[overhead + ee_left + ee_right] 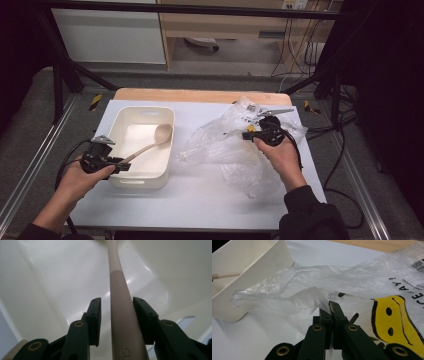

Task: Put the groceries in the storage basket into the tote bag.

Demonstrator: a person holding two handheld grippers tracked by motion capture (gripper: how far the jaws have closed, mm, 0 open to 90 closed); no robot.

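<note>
I work over the counter (pixel 200 200), which carries a white sheet; on it stand the cream bin (pixel 141 147) at my left and the clear plastic bag (pixel 235 145) at my right, the two near each other but apart. The bag lies crumpled and partly spread, with a yellow smiley print (pixel 397 322) on the part nearest the right gripper (pixel 331 308). That gripper is closed on a fold of the bag's film: in the right gripper view the jaws meet with the film pinched between them. The wooden spoon (pixel 150 142) lies slanted inside the bin, bowl toward the far right wall, handle reaching back over the near left corner. The left gripper (pixel 117 165) sits at that handle end; in the left gripper view the jaws stand narrowly apart on either side of the handle (pixel 122 322), with a sliver of gap on the left side, so I judge the spoon framed but not yet firmly clamped. I read the step in hand as taking the spoon out of the bin, probably toward the bag. To do it well, I close squarely on the handle with it centred between the pads, then lift along the handle's own line so the bowl clears the bin wall without tipping the bin. I hold the right gripper's pinch steady and slightly raised, which should keep the bag mouth open; thin film may slip or tear under a sharp pull.
</note>
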